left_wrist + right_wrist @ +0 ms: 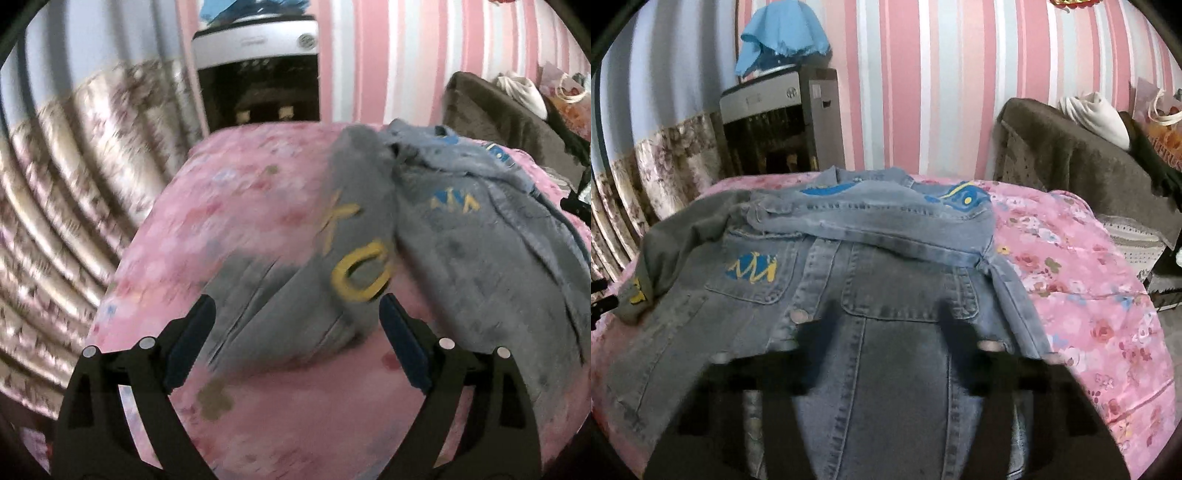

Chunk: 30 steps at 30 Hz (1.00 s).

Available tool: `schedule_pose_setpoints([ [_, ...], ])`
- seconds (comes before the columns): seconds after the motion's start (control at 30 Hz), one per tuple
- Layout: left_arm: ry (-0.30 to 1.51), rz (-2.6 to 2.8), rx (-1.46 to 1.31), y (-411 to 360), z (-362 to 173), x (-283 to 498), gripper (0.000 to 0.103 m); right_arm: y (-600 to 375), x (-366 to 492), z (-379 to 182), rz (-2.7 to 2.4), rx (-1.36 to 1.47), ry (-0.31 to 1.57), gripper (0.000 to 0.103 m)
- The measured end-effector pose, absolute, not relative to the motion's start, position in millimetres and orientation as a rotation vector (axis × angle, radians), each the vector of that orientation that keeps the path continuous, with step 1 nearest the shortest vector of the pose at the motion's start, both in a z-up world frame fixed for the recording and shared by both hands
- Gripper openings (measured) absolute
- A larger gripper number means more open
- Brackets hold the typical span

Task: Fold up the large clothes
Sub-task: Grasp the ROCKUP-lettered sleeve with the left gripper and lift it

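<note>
Denim jacket (886,332) spread across pink floral bedspread (1089,295), left gripper (295,314) wide open, empty, over grey sleeve (354,221) near bedspread's left edge, right gripper (886,321) blurred, jaws apart, gripping nothing.

The jacket (871,295) is faded blue denim with grey sleeves, yellow letters and a blue-and-yellow pocket patch. The bedspread (1089,280) is pink with flowers. The wall (942,81) has pink, white and pale blue stripes.
</note>
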<state>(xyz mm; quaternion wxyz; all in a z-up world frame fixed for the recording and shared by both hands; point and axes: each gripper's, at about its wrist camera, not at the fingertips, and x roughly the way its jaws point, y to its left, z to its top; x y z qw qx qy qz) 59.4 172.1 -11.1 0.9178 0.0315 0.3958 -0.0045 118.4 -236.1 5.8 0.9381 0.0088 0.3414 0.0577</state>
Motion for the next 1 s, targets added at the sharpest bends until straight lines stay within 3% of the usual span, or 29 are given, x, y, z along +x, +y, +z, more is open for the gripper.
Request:
schedule_pose_setpoints([
  [0.3, 0.843, -0.153, 0.123, 154.8, -30.4, 65.4, 0.087, -233.1, 127.4, 8.9, 0.111, 0.039, 0.715, 0.03],
  [0.37, 0.893, -0.165, 0.134, 148.3, -43.6, 82.2, 0.059, -233.4, 128.8, 8.4, 0.107, 0.044, 0.719, 0.03],
  [0.43, 0.905, -0.181, 0.127, 148.3, -47.9, 91.3, 0.053, -234.7, 130.9, 7.7, 0.1, 0.049, 0.727, 0.03],
  [0.53, 0.902, -0.236, 0.039, 161.7, -32.6, 102.9, 0.023, -234.9, 134.3, 8.2, 0.088, 0.031, 0.731, 0.03],
  [0.63, 0.865, -0.273, -0.173, 206.4, -4.6, 118.4, 0.018, -237.1, 141.3, 11.5, 0.073, 0.034, 0.727, 0.03],
  [0.87, 0.819, -0.018, -0.242, 306.3, 19.9, 170.4, 0.02, -236.5, 167.9, 14.9, 0.061, 0.036, 0.729, 0.03],
  [0.9, 0.825, 0.031, -0.226, 317.1, 17.4, 177.2, 0.024, -235.8, 171.6, 13.9, 0.064, 0.037, 0.734, 0.03],
  [0.97, 0.835, 0.069, -0.235, 329.6, 13.9, 181.7, 0.05, -232.0, 177.9, 12.1, 0.065, 0.032, 0.742, 0.03],
  [1.0, 0.832, 0.077, -0.244, 332.5, 12.9, 179.0, 0.056, -229.8, 180.3, 11.7, 0.067, 0.026, 0.744, 0.03],
])
